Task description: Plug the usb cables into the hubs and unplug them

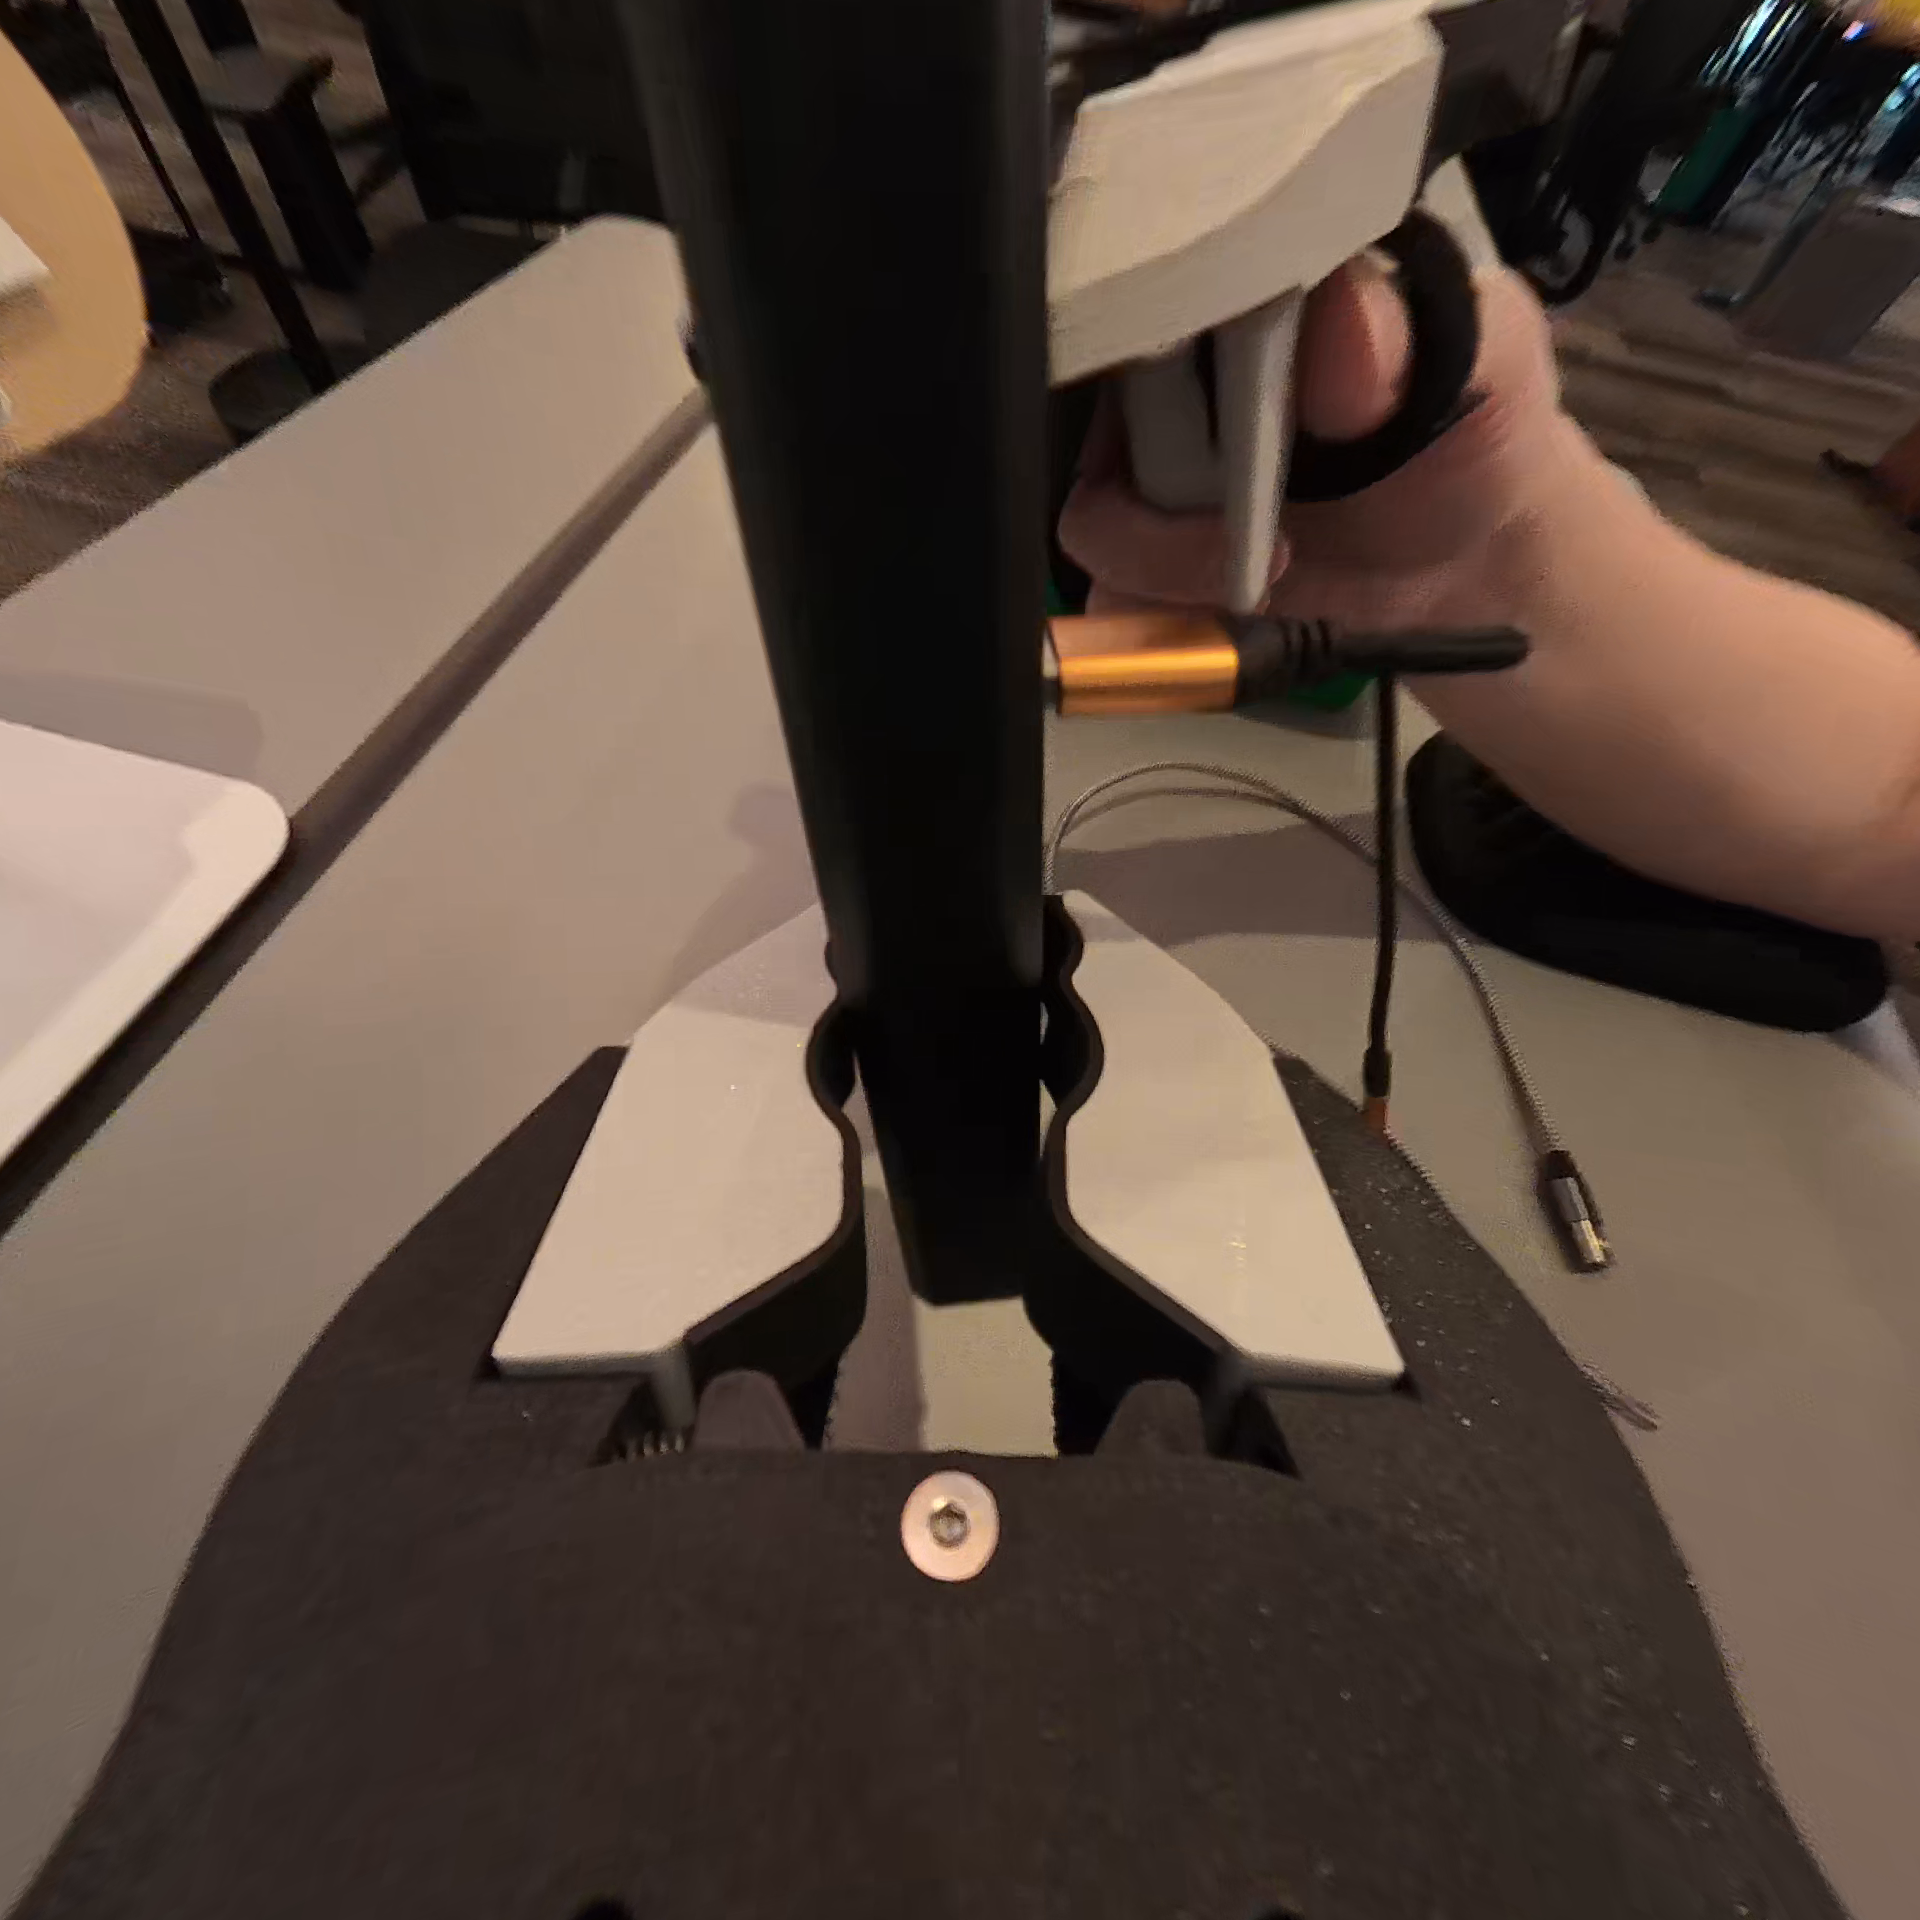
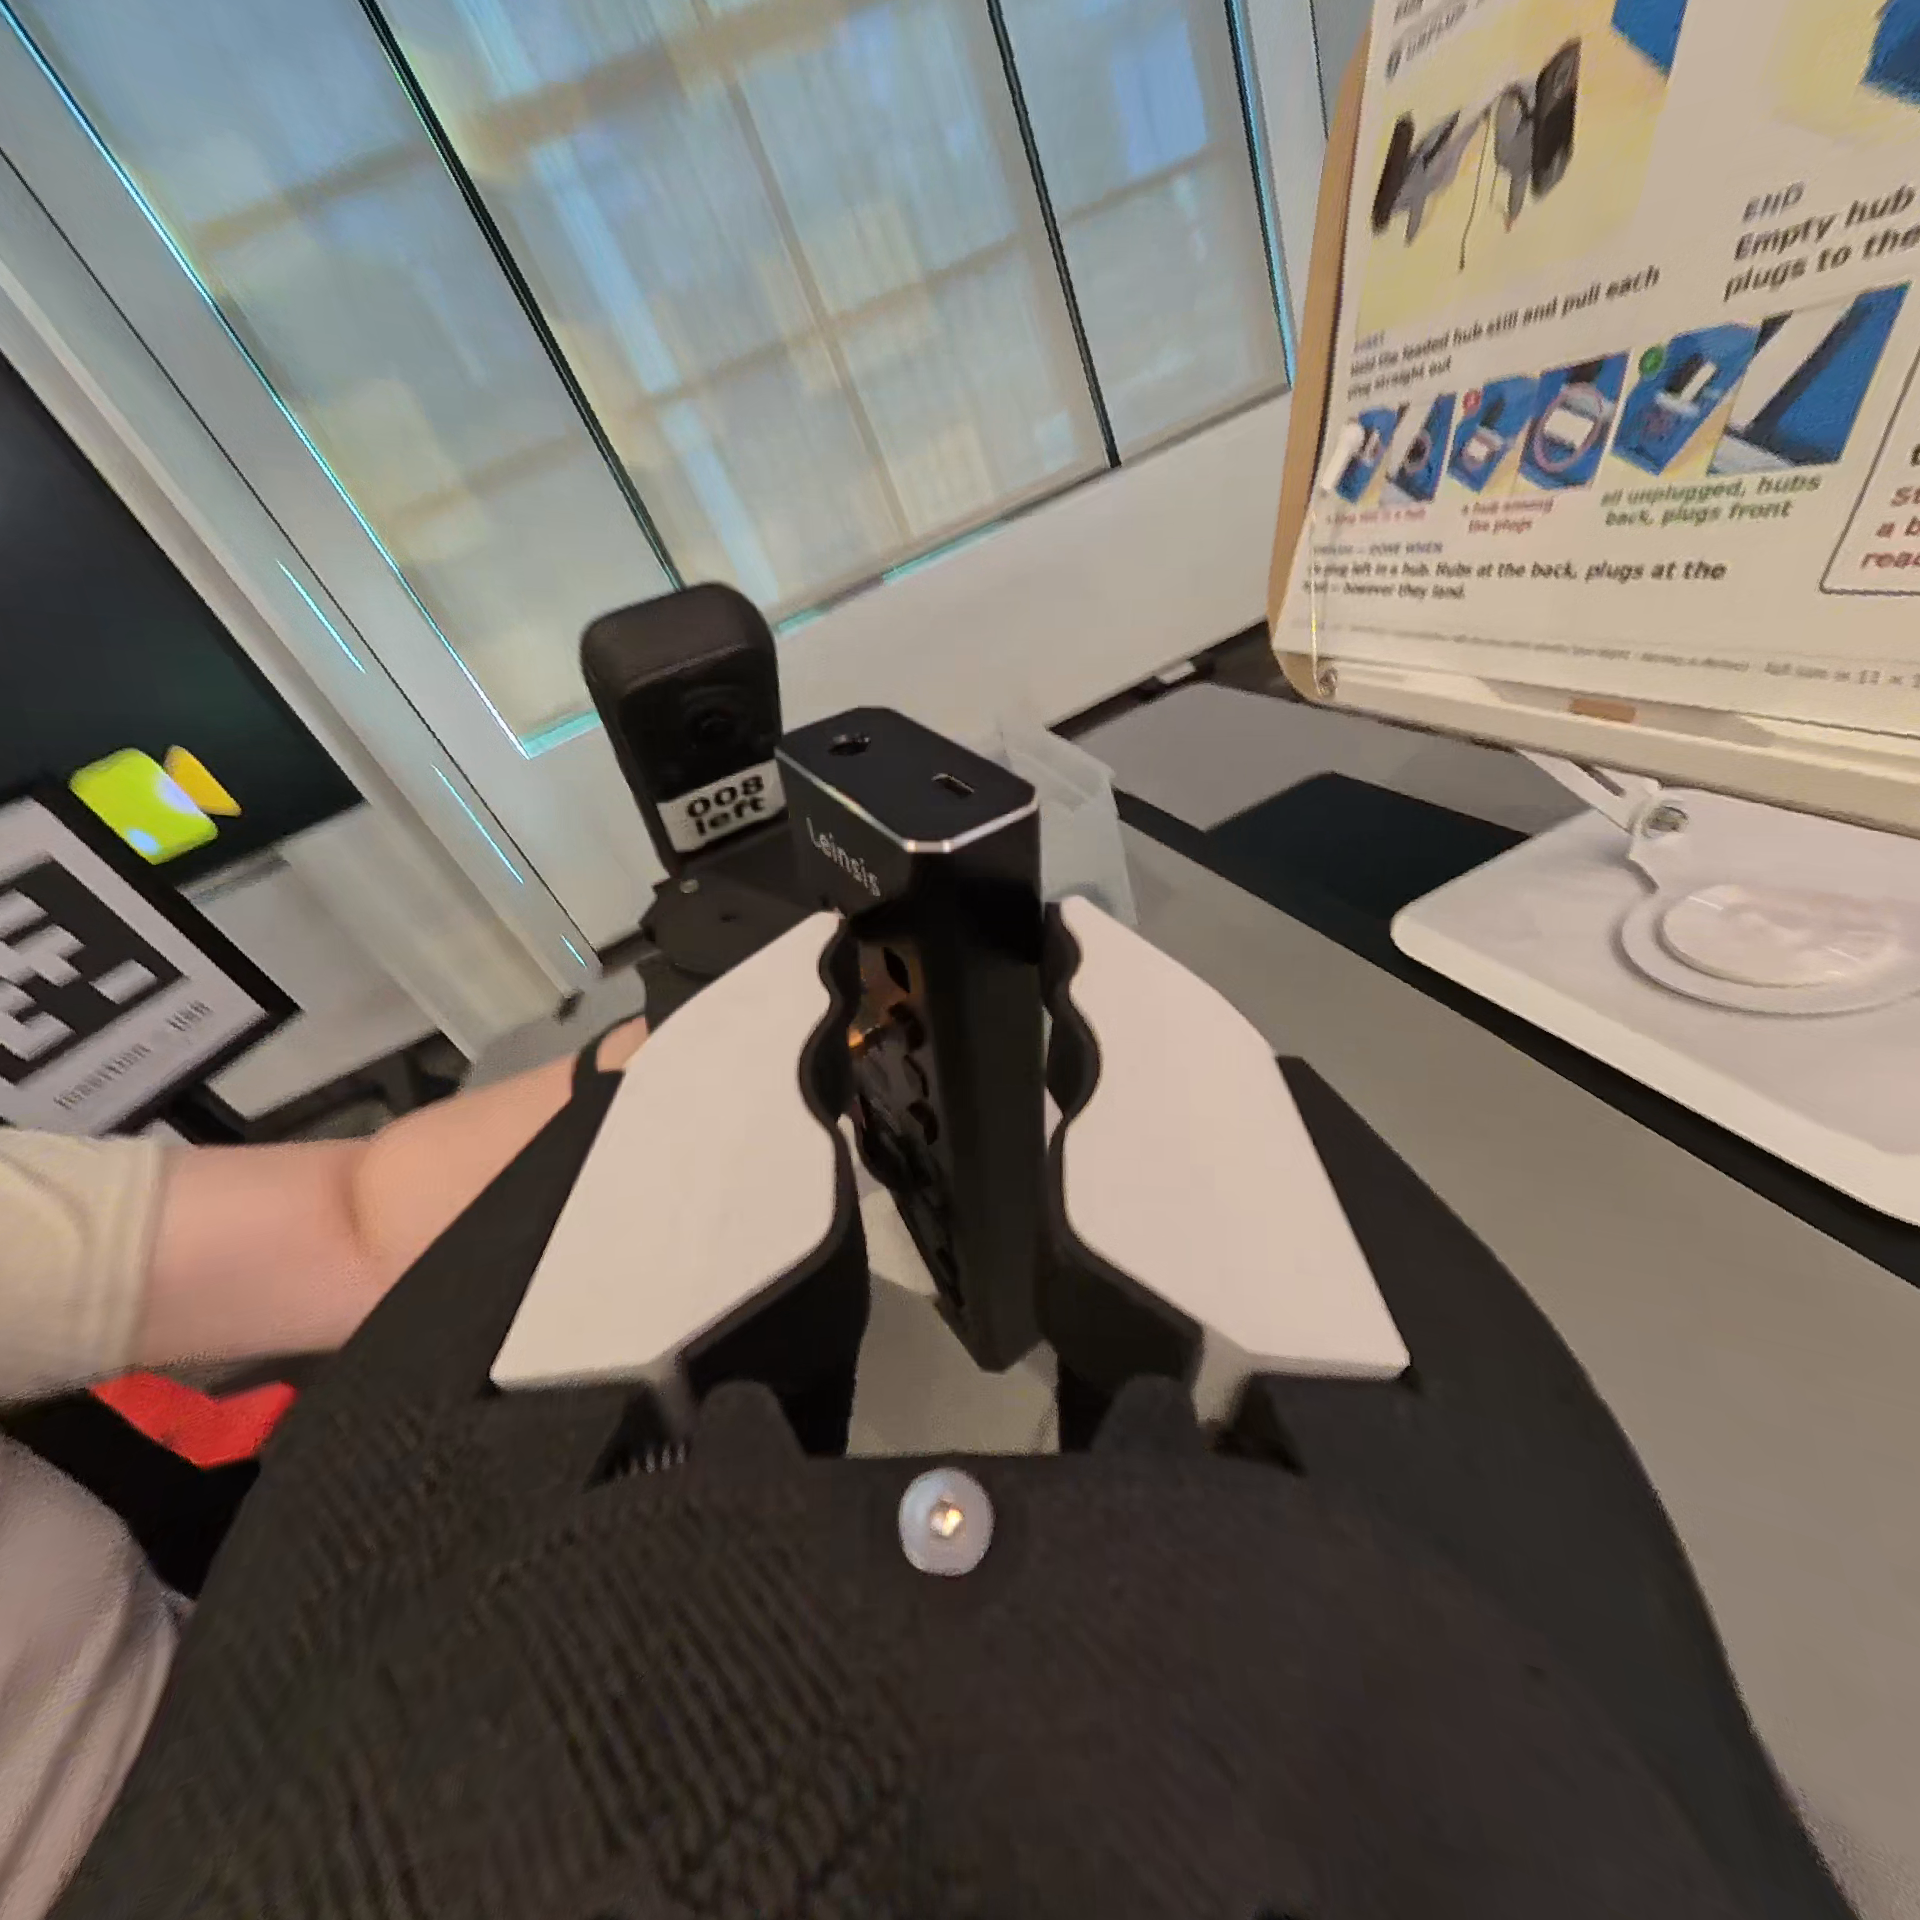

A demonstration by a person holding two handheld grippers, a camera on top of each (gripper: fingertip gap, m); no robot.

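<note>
A long black hub [image 1: 862, 520] stands upright over the grey table [image 1: 416, 1039]. My left gripper [image 1: 951, 956] is shut on its lower end. In the right wrist view my right gripper [image 2: 940, 935] is closed around the hub's [image 2: 987, 1039] upper part, just under its top cap. A gold USB plug [image 1: 1143, 665] sits against the hub's right side, between the two grippers' heights. Its black cable hangs down loose. A glint of the gold plug [image 2: 871, 1023] shows between my right fingers. A white finger [image 1: 1247, 177] of the right gripper passes behind the hub.
A braided grey cable [image 1: 1496, 1029] with a metal connector [image 1: 1574, 1216] lies on the table at the right. A white tray [image 1: 104, 883] sits at the left. A white stand [image 2: 1558, 914] holding an instruction sheet [image 2: 1610, 364] is at the right. The operator's hand [image 1: 1507, 520] is nearby. The gap from one gripper's tips to the other's is roughly 8 cm.
</note>
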